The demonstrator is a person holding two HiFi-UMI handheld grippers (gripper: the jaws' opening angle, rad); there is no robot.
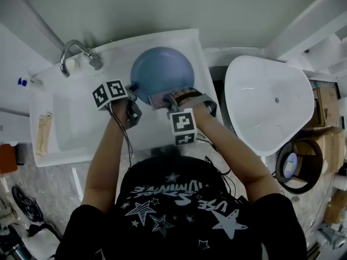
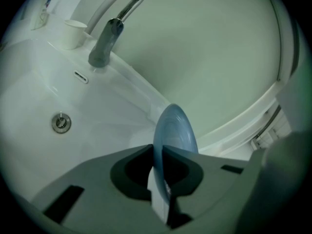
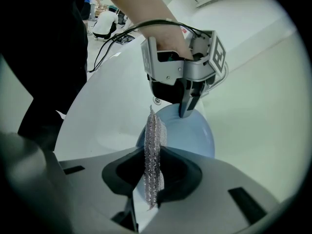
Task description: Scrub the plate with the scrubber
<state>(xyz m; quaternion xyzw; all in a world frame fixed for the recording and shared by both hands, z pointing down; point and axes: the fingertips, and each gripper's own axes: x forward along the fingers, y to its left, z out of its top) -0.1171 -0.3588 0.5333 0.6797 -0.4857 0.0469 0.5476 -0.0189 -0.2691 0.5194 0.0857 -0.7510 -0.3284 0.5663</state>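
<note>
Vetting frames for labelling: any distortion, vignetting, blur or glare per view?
Head view: even light, sharp, plate clear, no glare. Left gripper view: fisheye bend, dark corners, dim greenish cast. Right gripper view: same vignette, scrubber sharp, left side nearly black.

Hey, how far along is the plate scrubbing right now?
Done: left gripper shut on the blue plate, held over the sink; right gripper shut on the scrubber. In hand: scrubber sits at the plate's near edge, contact unclear. Left: the scrubbing itself.

Even, soft light, both gripper views dim-cornered, fisheye-bent — near jaws blurred, head view sharper.
</note>
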